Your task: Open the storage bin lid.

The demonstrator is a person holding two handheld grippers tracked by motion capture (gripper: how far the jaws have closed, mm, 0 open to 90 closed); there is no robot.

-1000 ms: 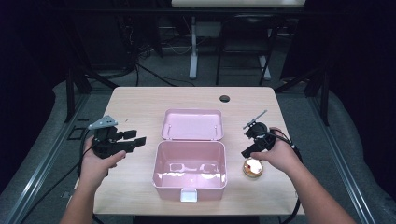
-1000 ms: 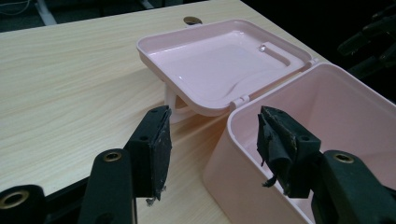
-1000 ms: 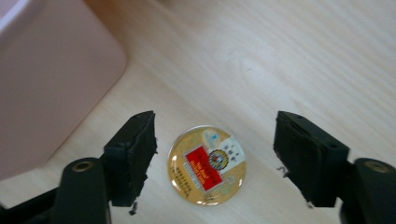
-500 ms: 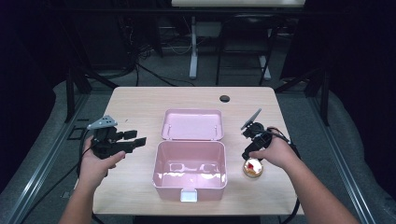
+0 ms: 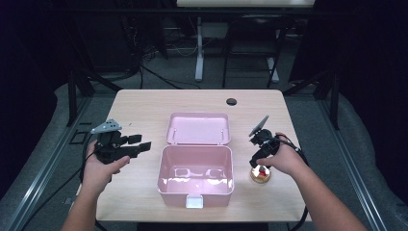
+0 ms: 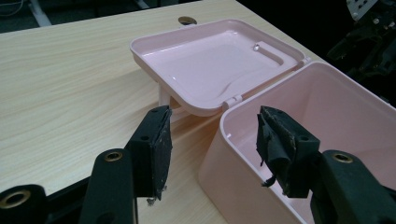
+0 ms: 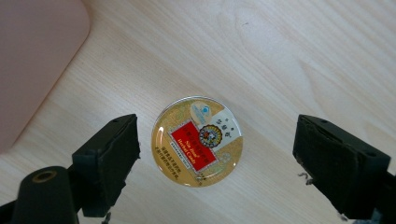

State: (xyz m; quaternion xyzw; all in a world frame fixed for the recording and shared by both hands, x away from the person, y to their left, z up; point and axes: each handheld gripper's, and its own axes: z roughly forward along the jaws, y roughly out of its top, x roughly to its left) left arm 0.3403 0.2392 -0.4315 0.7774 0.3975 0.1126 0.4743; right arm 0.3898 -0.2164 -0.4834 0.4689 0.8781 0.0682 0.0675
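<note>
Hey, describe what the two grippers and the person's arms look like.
Both grippers, left and right, are black, and each carries a grey three-cornered plate and a trailing black cable. The jaws end in flat black pads, frayed at the edges, above brass-ringed holes. The forearms are bare, with no sleeves showing.

A small round gold tin (image 7: pixel 197 141) with a red label on its lid lies flat on the pale wooden surface (image 5: pixel 144 106), lid up, just right of an open pink box (image 5: pixel 195 175).
</note>
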